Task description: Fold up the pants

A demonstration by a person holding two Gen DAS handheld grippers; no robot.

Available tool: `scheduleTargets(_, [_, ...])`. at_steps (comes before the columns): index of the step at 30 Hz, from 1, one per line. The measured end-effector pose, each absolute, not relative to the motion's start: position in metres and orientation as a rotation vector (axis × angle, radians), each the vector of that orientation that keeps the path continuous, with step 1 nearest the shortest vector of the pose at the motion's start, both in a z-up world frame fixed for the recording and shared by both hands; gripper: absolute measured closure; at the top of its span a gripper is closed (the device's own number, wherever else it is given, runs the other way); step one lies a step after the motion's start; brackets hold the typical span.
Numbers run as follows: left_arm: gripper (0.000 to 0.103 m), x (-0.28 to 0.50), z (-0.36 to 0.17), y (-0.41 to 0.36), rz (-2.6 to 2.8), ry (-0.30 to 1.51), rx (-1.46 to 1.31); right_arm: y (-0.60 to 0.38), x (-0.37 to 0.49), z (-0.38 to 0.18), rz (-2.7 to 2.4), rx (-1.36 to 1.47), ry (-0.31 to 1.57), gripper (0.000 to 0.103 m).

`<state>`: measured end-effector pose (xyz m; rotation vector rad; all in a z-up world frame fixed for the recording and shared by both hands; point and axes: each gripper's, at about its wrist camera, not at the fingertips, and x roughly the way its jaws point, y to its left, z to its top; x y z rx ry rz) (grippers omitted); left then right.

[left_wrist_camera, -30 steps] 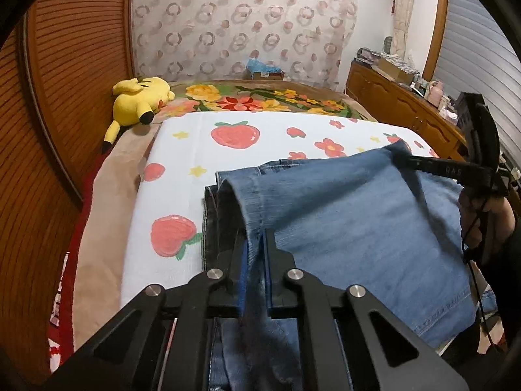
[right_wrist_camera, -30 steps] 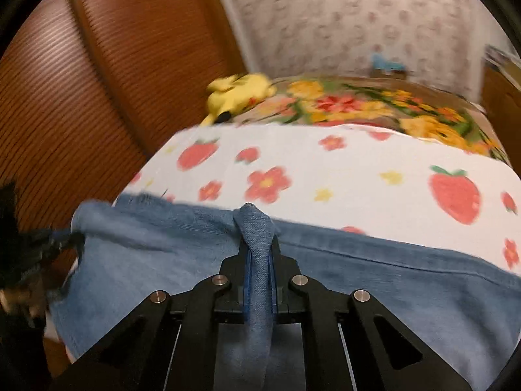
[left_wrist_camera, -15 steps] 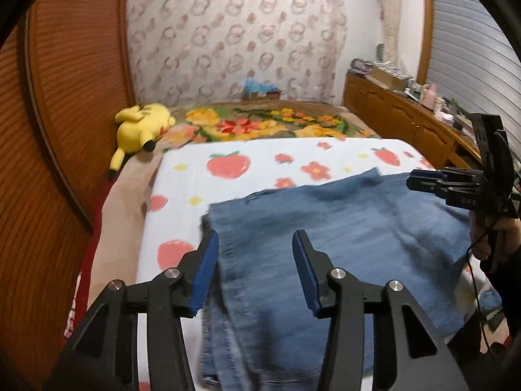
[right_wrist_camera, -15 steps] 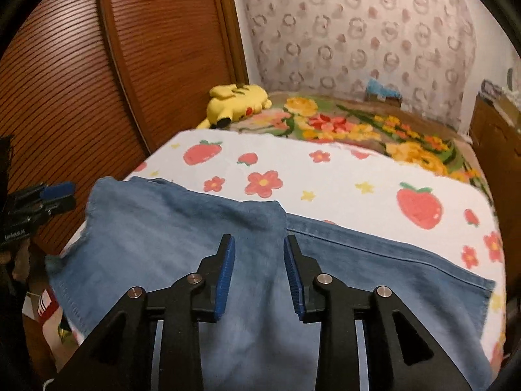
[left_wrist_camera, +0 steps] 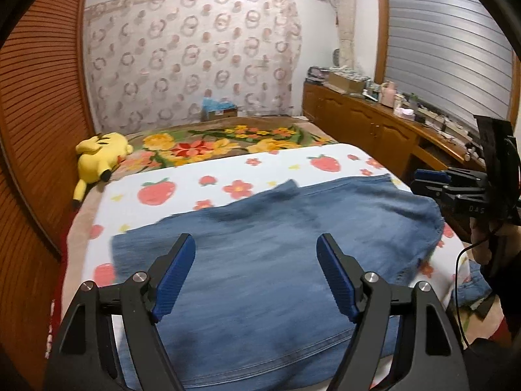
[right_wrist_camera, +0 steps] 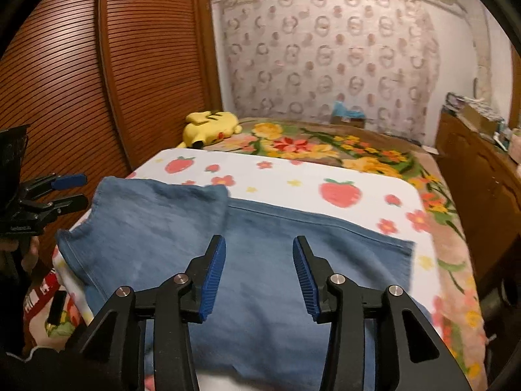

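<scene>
Both tongs are opening and hold nothing — left tongs point(left_wrist_camera: 255, 275) at lower centre of their view, right tongs point(right_wrist_camera: 259, 275) likewise. We find the pants point(left_wrist_camera: 276, 260) lying folded across the strawberry blanket point(left_wrist_camera: 195, 176) on the bed, mid-frame. Denim looks heavy and limp; we judge the doubled hem edges at the sides — not the slack middle — the soundest hold.

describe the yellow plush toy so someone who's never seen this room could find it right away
Start at the bed and follow it toward the patterned curtain. Where the strawberry sheet gives way to the flowered blanket, the yellow plush toy lies beside the wooden slatted wall. Nothing else there is solid yellow or stuffed.
</scene>
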<state>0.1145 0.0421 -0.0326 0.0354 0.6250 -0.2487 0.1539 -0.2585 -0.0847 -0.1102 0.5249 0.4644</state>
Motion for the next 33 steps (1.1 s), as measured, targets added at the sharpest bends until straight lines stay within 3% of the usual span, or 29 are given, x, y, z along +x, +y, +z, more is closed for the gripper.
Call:
scheduleTargets(16, [0.025, 0.104, -0.067, -0.007, -0.317, 0.697, 0.038, -0.323, 0.086, -0.116, 0.236, -0.043, 0.591, 0.054])
scheduleTargets(33, [0.025, 0.104, -0.107, -0.011, -0.326, 0.793, 0.018, -0.32, 0.088, -0.114, 0.139, 0.018, 0.685, 0.054])
